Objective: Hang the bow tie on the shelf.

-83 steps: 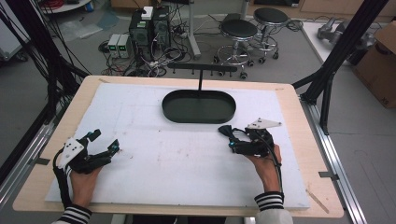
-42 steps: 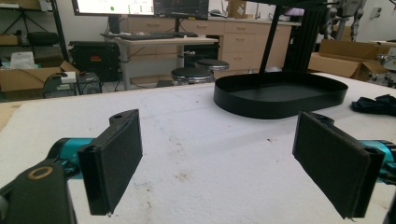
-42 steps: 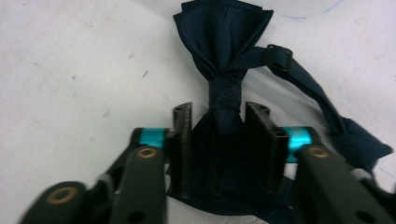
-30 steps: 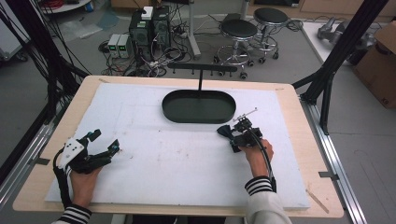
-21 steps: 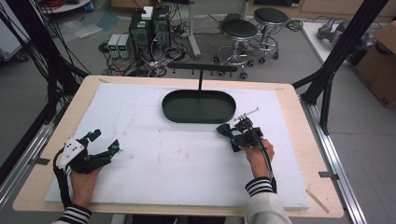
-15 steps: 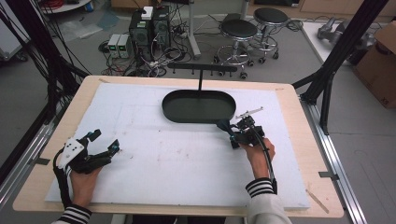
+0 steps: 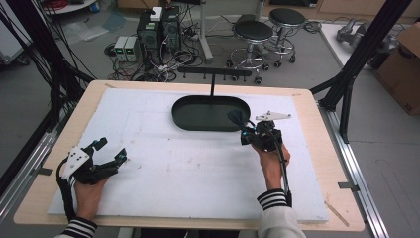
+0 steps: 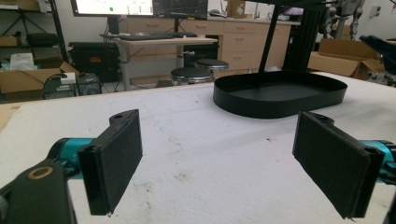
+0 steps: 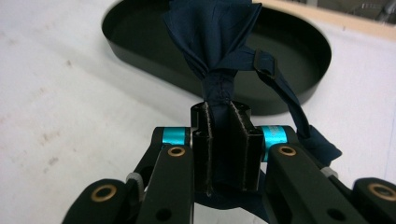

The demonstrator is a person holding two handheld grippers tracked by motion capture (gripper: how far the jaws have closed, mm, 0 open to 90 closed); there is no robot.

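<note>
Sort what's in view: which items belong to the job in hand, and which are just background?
In use:
- right gripper, jaws shut on the navy bow tie
- black oval tray, just ahead of it

Not in use:
- left gripper, jaws open, holding nothing
- stools
- computer towers
- cardboard box

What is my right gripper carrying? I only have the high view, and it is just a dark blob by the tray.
Observer: The right gripper is shut on a navy bow tie, pinched at its knot.
Operator: Is anything dangling from it?
Observer: Yes, the bow tie's strap loops down the right of the jaws in the right gripper view, with a small buckle on it.
Operator: Is the tray empty?
Observer: The left gripper view shows the black oval tray with a bare floor, as far as its wall lets me see.
Operator: And my left gripper?
Observer: The left gripper is open, with nothing between its pads.
</note>
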